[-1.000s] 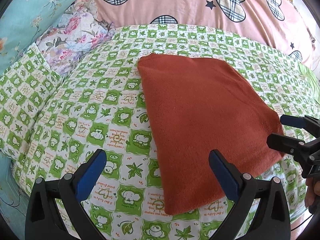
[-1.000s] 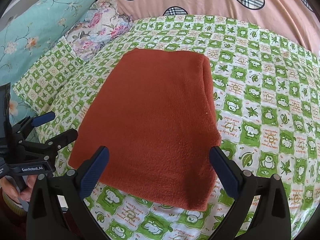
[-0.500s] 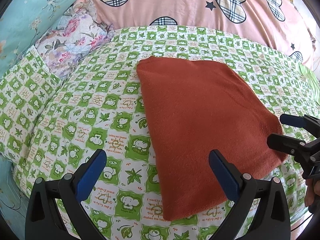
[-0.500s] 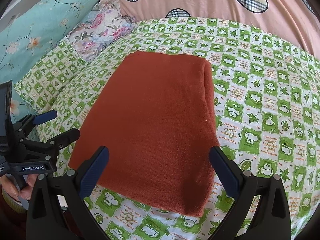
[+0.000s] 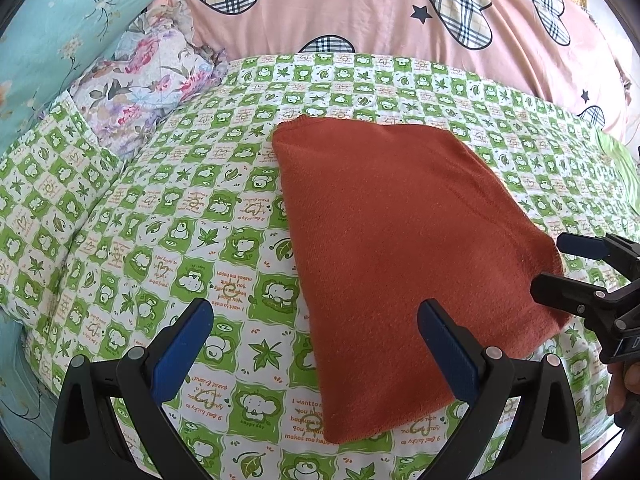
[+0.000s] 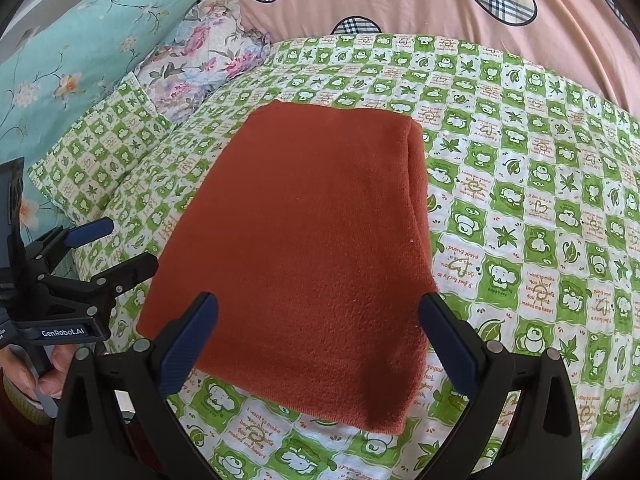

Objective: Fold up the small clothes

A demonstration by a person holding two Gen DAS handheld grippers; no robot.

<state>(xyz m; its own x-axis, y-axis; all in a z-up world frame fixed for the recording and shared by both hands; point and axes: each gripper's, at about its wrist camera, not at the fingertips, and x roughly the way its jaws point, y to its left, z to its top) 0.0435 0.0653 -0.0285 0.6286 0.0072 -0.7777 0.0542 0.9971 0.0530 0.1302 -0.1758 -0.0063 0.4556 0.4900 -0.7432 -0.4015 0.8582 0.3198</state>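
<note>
Rust-orange cloth lies folded flat on bedsheet | left gripper, right gripper wide apart, empty | fold looks complete or one remaining

Fuzzy matt cloth, smooth printed sheet

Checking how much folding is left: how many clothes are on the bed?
1: a rust cloth, already folded, lies flat mid-bed between both open tongs. Nothing else shows, though pillows could hide more.
</note>
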